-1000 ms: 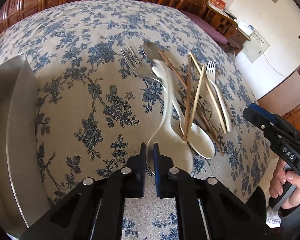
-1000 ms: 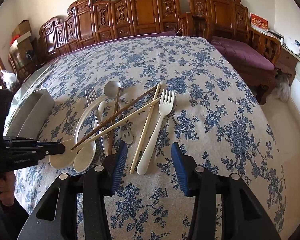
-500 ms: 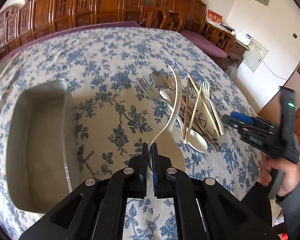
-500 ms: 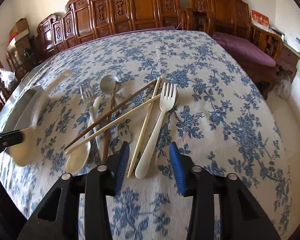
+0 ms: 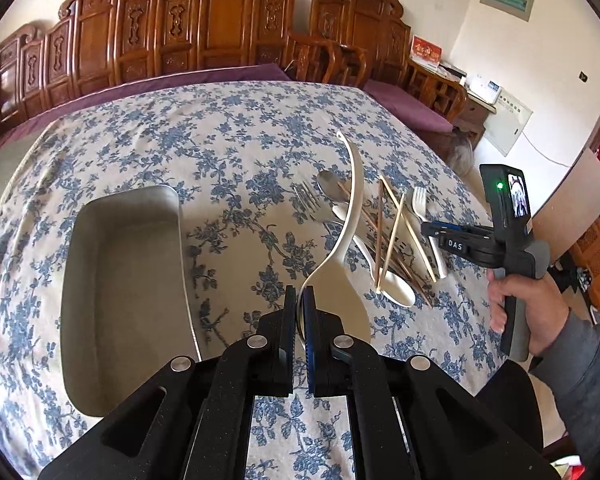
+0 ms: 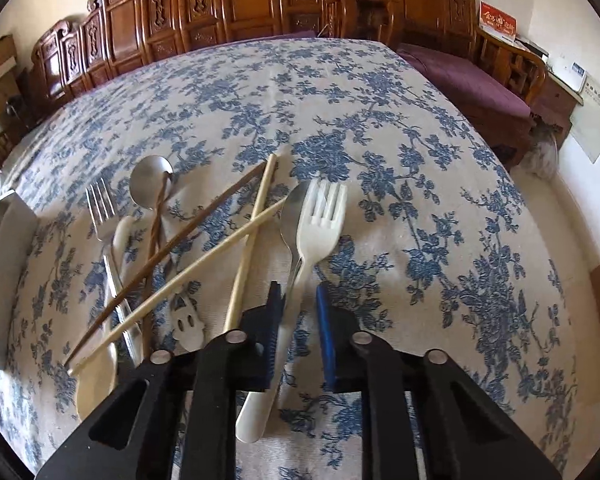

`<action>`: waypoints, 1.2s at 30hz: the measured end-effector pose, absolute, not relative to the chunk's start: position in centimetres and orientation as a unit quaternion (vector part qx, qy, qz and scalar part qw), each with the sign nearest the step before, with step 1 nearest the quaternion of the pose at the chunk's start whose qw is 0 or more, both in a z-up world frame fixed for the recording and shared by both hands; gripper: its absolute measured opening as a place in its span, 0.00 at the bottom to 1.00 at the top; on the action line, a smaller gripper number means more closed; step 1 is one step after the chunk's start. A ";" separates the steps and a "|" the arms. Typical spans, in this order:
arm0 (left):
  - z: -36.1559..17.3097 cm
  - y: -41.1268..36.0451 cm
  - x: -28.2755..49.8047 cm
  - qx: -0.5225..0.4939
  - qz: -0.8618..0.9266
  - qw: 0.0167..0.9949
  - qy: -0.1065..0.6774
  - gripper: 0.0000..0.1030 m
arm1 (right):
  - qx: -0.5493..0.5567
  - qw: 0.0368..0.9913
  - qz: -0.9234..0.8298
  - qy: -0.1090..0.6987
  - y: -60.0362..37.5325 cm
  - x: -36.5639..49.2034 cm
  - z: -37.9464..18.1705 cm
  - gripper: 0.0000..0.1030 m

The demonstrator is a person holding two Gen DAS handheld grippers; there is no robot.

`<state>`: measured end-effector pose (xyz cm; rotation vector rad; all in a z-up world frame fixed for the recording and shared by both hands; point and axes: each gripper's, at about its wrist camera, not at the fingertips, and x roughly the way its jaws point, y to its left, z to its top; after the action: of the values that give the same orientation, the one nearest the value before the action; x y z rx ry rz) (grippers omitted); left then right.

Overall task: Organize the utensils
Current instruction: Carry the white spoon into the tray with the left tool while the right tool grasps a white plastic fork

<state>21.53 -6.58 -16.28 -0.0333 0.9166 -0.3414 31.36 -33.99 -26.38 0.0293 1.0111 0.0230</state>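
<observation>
My left gripper [image 5: 299, 300] is shut on the bowl of a large white spoon [image 5: 350, 216] and holds it above the tablecloth, handle pointing away. A metal tray [image 5: 120, 280] lies just to its left. My right gripper [image 6: 298, 300] is open, its jaws either side of a white plastic fork [image 6: 316, 232] and a metal spoon [image 6: 294, 216] lying under it. The pile also holds pale chopsticks [image 6: 244, 248], dark chopsticks [image 6: 172, 248], a metal fork [image 6: 102, 208], a second metal spoon [image 6: 150, 182] and a small white spoon [image 6: 96, 380]. The right gripper also shows in the left wrist view [image 5: 430, 229].
The table wears a blue floral cloth [image 6: 340, 100]. Carved wooden chairs [image 5: 180, 40] stand along its far side, a purple-cushioned bench [image 6: 472, 80] on the right. The tray's edge shows at the left of the right wrist view [image 6: 4, 264].
My left gripper has lifted the white spoon off the pile and carried it left toward the tray. My right gripper has come down and forward over the white fork, jaws narrower.
</observation>
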 end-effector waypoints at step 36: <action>-19.7 5.7 24.0 -0.006 -0.036 0.872 0.488 0.03 | 0.040 0.890 0.197 0.410 -21.0 26.2 -16.5 0.08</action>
<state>23.96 5.70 -19.71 -0.0115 1.0189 -0.0747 26.15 -21.00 -16.46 0.0838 0.8520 0.4096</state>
